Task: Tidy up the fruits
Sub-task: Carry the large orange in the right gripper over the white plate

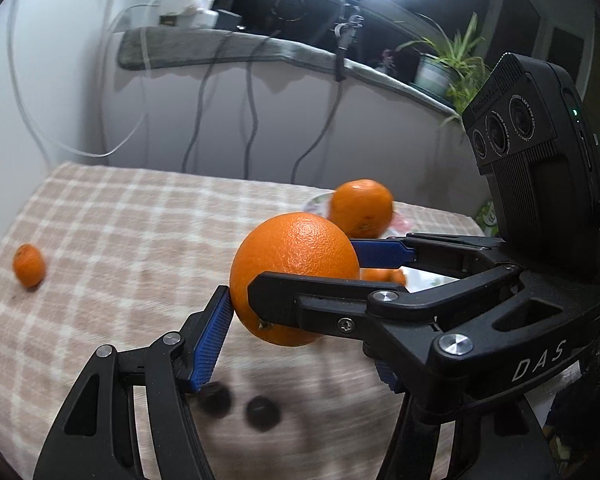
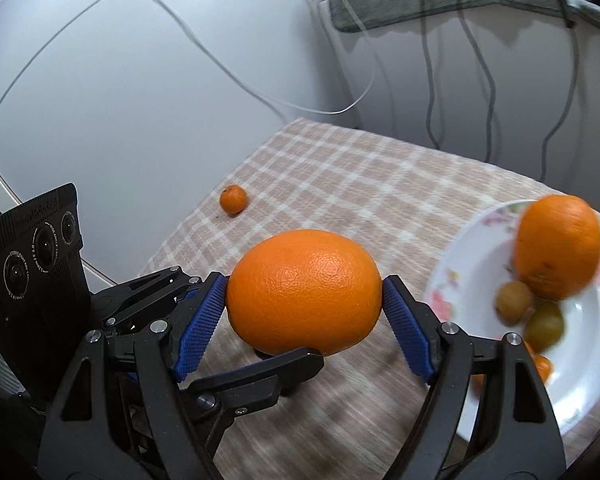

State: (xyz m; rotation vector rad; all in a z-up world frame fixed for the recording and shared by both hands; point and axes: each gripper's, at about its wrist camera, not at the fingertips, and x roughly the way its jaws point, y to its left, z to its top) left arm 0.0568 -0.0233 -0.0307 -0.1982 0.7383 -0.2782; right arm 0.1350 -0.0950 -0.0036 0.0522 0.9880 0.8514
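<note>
A large orange [image 1: 294, 278] [image 2: 304, 290] is held above the checked tablecloth, with both grippers at it. In the right wrist view my right gripper [image 2: 304, 300] has its blue pads pressed on both sides of it. In the left wrist view my left gripper [image 1: 296, 304] touches it with its left pad [image 1: 210, 338]; the other pad is hidden behind the right gripper, which crosses in front. A second orange [image 1: 360, 208] [image 2: 556, 246] is over the floral plate [image 2: 480, 240], blurred. A small mandarin [image 1: 29, 265] [image 2: 233, 199] lies far left on the cloth.
The plate also holds two greenish-brown small fruits [image 2: 514, 302] and small orange ones [image 2: 542, 366]. Two dark round objects [image 1: 262, 412] lie on the cloth below the grippers. Cables hang down the wall behind; a potted plant [image 1: 448, 64] stands on the sill.
</note>
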